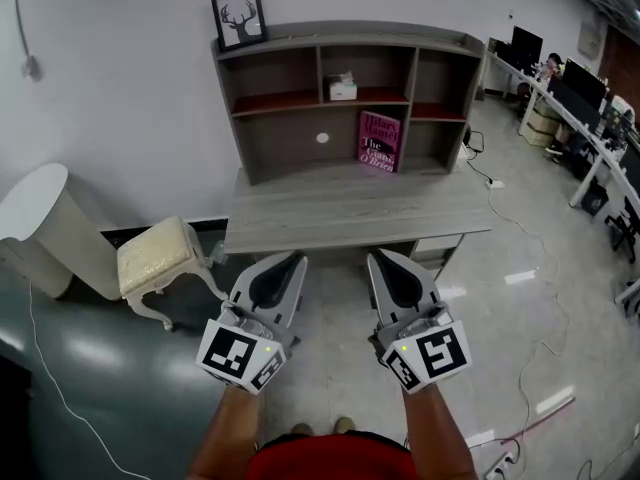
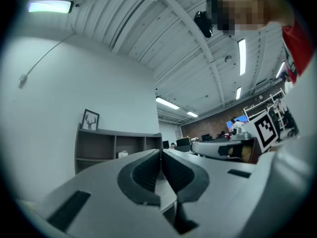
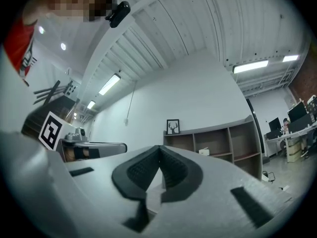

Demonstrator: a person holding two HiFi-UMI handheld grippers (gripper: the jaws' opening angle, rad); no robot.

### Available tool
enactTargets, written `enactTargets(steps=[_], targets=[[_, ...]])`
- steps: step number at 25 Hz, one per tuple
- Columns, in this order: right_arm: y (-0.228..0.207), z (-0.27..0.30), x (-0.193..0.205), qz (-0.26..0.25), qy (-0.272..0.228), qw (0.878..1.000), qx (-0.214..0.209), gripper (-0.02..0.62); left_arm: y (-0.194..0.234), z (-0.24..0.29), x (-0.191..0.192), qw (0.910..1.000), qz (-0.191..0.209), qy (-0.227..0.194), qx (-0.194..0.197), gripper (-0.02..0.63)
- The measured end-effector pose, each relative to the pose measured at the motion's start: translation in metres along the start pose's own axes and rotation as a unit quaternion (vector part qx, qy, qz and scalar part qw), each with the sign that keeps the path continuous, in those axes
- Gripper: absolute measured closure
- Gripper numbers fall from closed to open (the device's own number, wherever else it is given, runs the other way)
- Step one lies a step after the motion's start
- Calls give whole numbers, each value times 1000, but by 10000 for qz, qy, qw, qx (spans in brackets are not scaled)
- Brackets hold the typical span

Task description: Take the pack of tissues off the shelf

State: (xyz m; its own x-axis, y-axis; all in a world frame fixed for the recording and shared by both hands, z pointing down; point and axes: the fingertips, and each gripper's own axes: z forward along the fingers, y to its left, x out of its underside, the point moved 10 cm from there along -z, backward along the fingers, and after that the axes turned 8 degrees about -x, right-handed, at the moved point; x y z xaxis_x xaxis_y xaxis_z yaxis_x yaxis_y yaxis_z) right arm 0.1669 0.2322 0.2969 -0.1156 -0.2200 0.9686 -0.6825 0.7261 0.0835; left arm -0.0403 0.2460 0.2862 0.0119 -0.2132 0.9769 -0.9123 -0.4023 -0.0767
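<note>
A small white pack of tissues (image 1: 343, 89) sits on the middle upper shelf of a grey shelf unit (image 1: 348, 98) that stands on a desk (image 1: 350, 213). It also shows small and far off as the tissue pack (image 2: 122, 154) in the left gripper view and the tissue pack (image 3: 203, 152) in the right gripper view. My left gripper (image 1: 297, 257) and right gripper (image 1: 373, 256) hover side by side in front of the desk's near edge, well short of the shelf. Both are shut with nothing between their jaws.
A pink book (image 1: 379, 141) leans in the lower shelf bay. A framed deer picture (image 1: 239, 18) stands on top of the shelf unit. A cream stool (image 1: 157, 261) and a white round object (image 1: 45, 223) are at the left. Office desks with monitors (image 1: 575, 98) line the right; cables lie on the floor.
</note>
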Motion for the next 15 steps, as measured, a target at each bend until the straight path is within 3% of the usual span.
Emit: enactTargets(steps=[7,15], targets=[[-35,5,7,58,-125,9998,-122,591,-11,27,9,9998,106,42,-175,595],[-65,46,16,-23,-112,9998,-169,591,16,69,19,9997,102,-8,-234,595]])
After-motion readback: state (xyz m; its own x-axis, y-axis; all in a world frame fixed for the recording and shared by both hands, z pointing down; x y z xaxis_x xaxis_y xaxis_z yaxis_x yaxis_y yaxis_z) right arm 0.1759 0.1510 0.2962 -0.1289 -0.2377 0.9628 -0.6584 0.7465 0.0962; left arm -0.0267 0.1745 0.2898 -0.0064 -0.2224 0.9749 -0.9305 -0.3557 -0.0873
